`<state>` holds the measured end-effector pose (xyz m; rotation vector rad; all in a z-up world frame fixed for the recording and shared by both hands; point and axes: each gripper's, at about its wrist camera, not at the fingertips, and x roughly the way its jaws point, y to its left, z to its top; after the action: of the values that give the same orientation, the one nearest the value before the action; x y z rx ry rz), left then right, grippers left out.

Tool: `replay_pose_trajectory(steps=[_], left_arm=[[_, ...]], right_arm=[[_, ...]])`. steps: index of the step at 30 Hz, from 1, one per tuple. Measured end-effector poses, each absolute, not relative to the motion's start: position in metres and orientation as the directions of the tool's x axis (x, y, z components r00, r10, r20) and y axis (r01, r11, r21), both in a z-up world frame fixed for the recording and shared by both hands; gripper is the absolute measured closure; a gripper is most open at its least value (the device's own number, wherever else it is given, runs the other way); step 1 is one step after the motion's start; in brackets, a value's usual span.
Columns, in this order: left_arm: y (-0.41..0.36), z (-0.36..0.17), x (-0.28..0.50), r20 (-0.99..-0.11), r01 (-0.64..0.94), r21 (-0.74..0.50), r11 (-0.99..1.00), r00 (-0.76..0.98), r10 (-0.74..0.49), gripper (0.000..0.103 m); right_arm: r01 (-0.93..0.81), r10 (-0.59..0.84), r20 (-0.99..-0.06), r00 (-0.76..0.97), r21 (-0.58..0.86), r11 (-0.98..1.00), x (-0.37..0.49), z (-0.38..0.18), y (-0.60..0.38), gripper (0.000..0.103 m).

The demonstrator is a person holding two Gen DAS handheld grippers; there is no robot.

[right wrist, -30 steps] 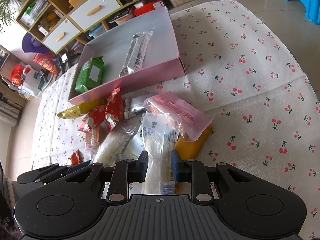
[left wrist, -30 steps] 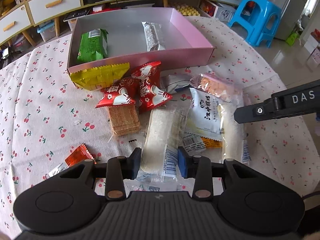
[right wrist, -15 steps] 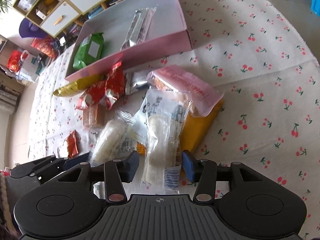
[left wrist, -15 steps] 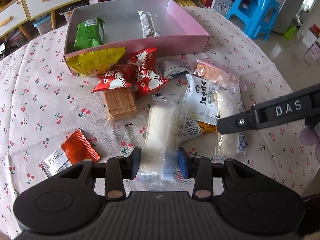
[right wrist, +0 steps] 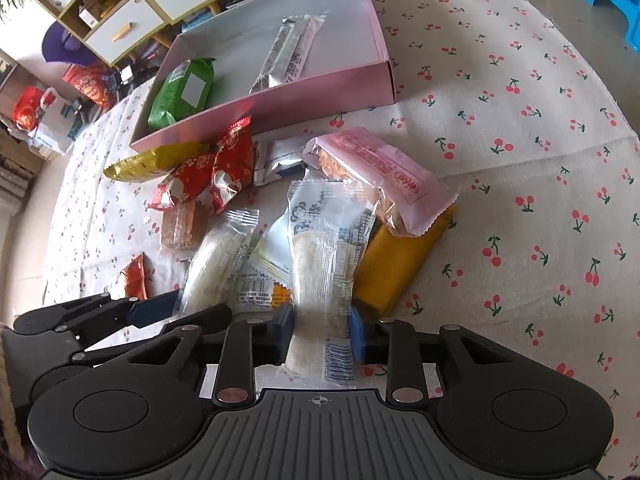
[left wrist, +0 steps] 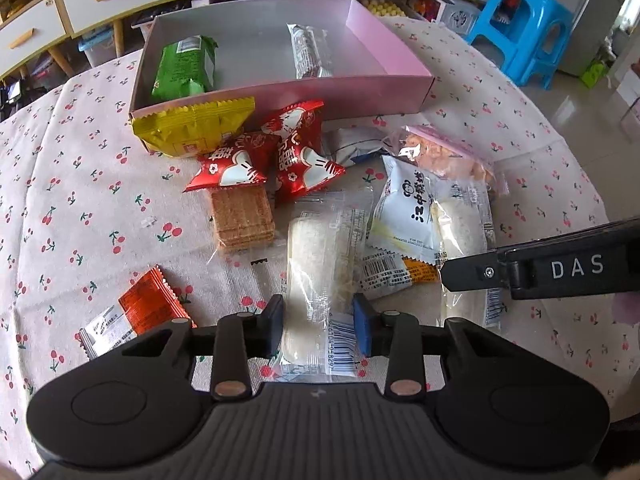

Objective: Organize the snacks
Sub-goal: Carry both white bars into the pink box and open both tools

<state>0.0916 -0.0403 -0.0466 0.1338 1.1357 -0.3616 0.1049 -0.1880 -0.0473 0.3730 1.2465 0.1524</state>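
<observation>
Nearest the left camera, the left gripper (left wrist: 319, 328) is clenched on the near end of a clear-wrapped white cake bar (left wrist: 320, 264). The right gripper (right wrist: 322, 334), whose jaws have just been closing after a brief release half a second ago, now pinches a second cake bar (right wrist: 320, 276) lying on the pile. Both bars seem ready to lift. Beyond them lie the red packets (left wrist: 264, 160) and yellow pack (left wrist: 192, 124) against the pink box (left wrist: 360, 94), which already holds a green pack (left wrist: 184, 66) and a silver bar (left wrist: 306, 50).
</observation>
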Motion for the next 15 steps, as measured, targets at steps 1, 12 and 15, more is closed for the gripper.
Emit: replay_pose_trajectory(steps=[1,12,15], left_arm=[[-0.039,-0.045,0.091,-0.903,0.348,-0.082,0.934,0.371,-0.217,0.071],[-0.033,-0.013,0.08,-0.863,0.356,-0.142,0.924,0.413,-0.292,0.072],[-0.033,0.001,0.079,-0.839,0.359,-0.159,0.92,0.442,-0.317,0.072]], right_arm=[[0.089,0.315,-0.893,0.322,0.36,0.929,0.105,-0.046,-0.189,0.075],[0.105,0.38,-0.836,0.395,0.452,0.886,0.104,-0.017,-0.205,0.076],[0.117,0.383,-0.818,0.429,0.471,0.875,0.108,-0.008,-0.212,0.076]])
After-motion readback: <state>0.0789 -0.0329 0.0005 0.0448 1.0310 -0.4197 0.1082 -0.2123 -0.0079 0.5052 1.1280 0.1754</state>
